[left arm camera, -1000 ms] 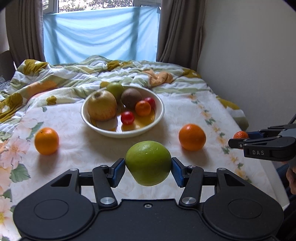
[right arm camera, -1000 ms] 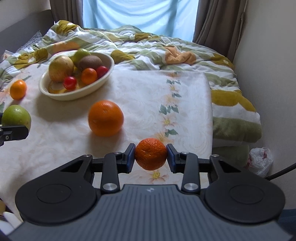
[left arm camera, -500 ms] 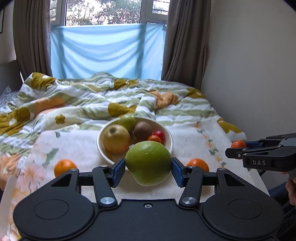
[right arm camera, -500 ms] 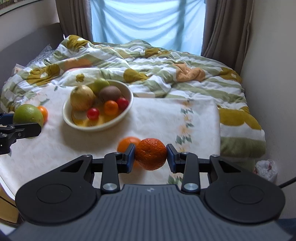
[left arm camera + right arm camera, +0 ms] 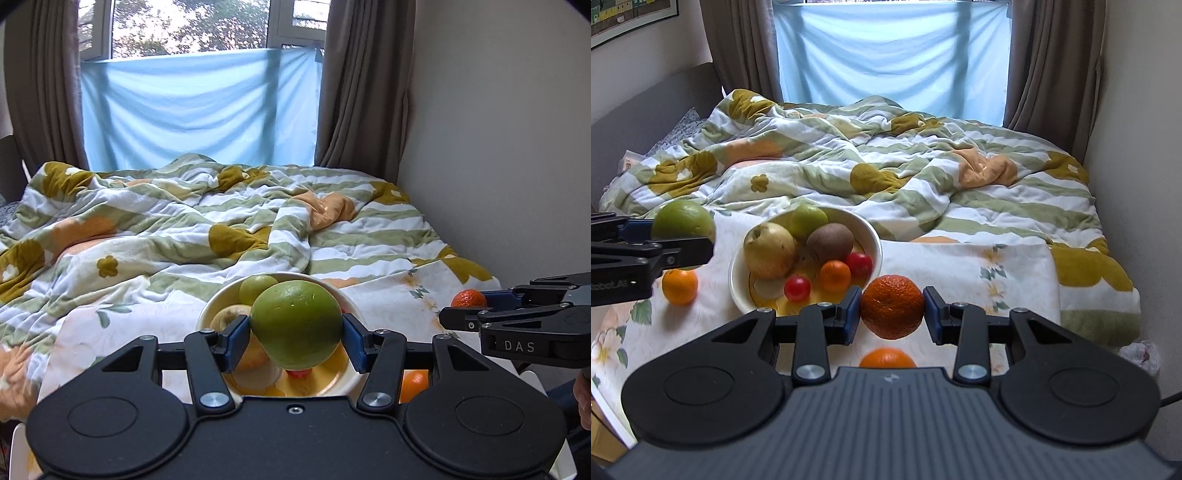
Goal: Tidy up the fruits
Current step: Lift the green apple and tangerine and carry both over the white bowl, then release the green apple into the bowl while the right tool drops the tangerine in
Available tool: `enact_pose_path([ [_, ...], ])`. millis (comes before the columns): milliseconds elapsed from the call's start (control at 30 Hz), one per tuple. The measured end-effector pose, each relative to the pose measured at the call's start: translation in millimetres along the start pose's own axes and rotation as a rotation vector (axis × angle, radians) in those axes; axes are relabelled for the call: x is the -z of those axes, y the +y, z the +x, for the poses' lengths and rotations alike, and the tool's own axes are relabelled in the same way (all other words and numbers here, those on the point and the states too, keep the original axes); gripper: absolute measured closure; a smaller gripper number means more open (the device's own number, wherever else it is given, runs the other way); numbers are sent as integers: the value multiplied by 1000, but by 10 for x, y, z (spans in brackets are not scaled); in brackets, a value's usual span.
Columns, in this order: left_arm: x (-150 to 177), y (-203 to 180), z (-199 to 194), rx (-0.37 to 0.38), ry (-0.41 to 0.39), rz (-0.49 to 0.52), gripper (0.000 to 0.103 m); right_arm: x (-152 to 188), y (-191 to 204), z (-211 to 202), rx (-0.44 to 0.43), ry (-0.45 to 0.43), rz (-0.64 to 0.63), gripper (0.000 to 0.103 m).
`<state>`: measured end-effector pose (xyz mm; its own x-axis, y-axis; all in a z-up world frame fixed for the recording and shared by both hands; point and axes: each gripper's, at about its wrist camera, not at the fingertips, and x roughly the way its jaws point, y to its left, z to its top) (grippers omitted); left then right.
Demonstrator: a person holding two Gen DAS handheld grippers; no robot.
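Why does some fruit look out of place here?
Two oranges lie loose on the cloth outside the bowl, and each gripper holds a fruit in the air. Nothing looks spilled or damaged.

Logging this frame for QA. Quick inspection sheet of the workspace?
Surface: floral cloth over the bed end.
Job's things: white bowl with fruit inside; two loose oranges on the cloth.
Clutter: white plastic bag on the floor.
Grippers: left gripper shut on green fruit above the bowl; right gripper shut on tangerine.
Cables: one dark cable at right edge.
Surroundings: rumpled quilt, curtains, blue sheet over window.
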<state>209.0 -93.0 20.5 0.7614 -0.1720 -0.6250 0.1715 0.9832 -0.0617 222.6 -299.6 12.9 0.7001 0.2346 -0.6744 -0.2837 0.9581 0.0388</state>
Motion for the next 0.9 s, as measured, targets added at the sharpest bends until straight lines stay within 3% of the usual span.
enact_pose_path([
  [500,-72,29,948,66,112,143,45,-252,-89,601,52,58,69,52],
  [900,67,-92,1195,54,146,264,44,-220,-205,805,86,102,110,52],
])
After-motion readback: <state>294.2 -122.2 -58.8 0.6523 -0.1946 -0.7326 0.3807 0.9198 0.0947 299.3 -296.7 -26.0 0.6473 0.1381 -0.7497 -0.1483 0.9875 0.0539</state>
